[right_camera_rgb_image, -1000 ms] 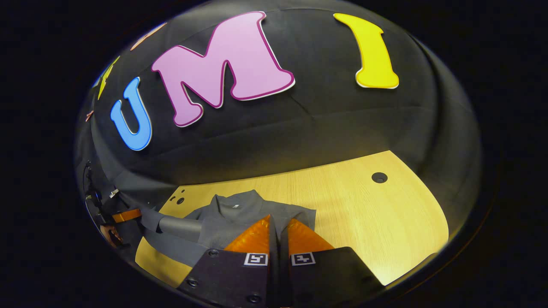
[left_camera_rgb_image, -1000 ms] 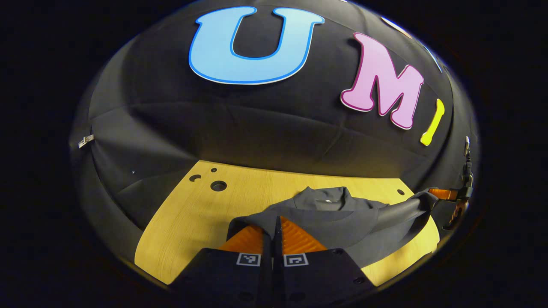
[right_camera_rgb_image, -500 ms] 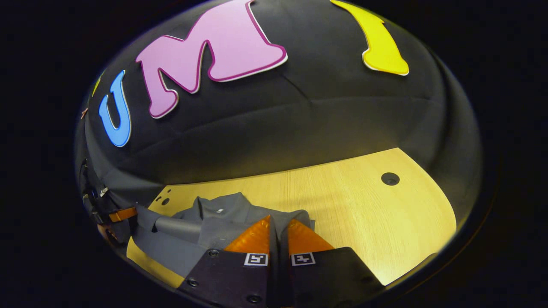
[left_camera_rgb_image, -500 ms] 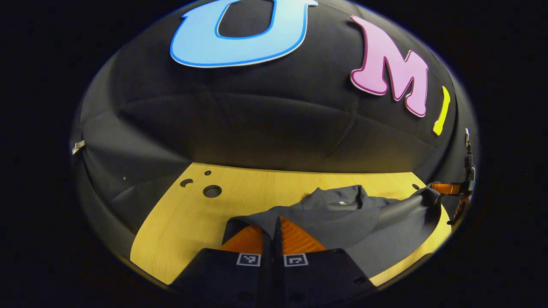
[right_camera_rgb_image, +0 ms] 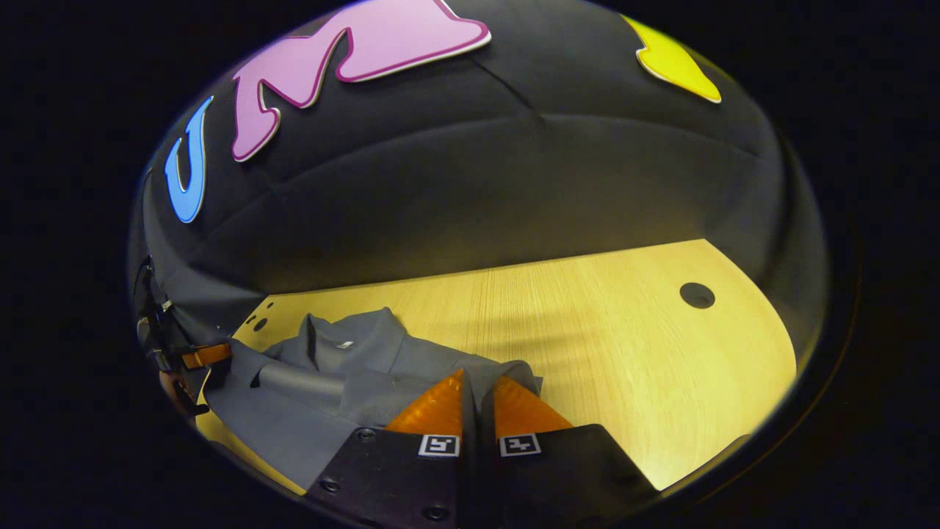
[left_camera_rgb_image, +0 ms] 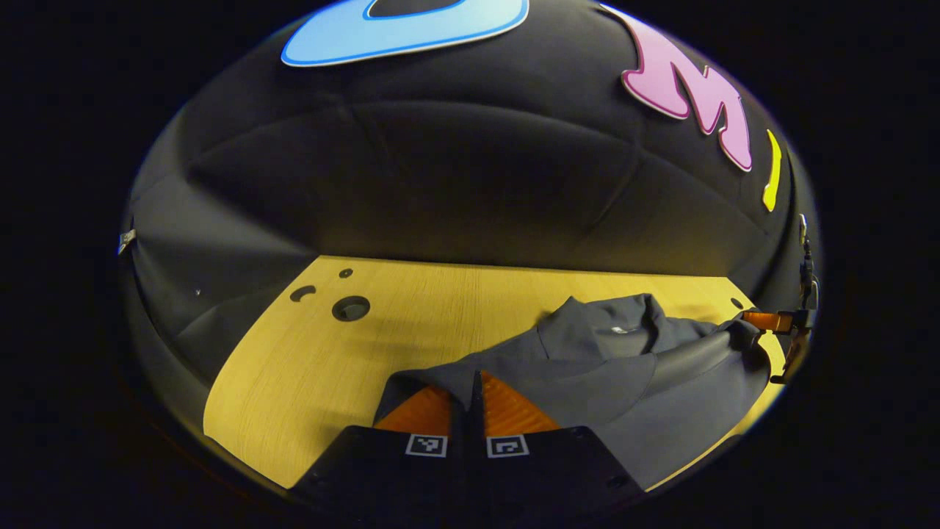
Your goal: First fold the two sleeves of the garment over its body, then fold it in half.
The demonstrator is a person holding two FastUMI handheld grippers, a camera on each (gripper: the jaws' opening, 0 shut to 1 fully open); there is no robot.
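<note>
wooden table [left_camera_rgb_image: 308, 353] spreads wide ahead of both jaws. dark grey garment [left_camera_rgb_image: 587, 375] lies on it, collar up at the far side, a sleeve folded across the body. left gripper [left_camera_rgb_image: 474, 382] low, level, jaws pinched tight on the cloth edge between them. right gripper [right_camera_rgb_image: 477, 386] low too, jaws clamped on the other corner of the garment.

One grey garment [left_camera_rgb_image: 587, 382], one wooden bench [left_camera_rgb_image: 316, 360], two grippers, left gripper [left_camera_rgb_image: 470, 386], right gripper [right_camera_rgb_image: 476, 389], four holes in the bench
</note>
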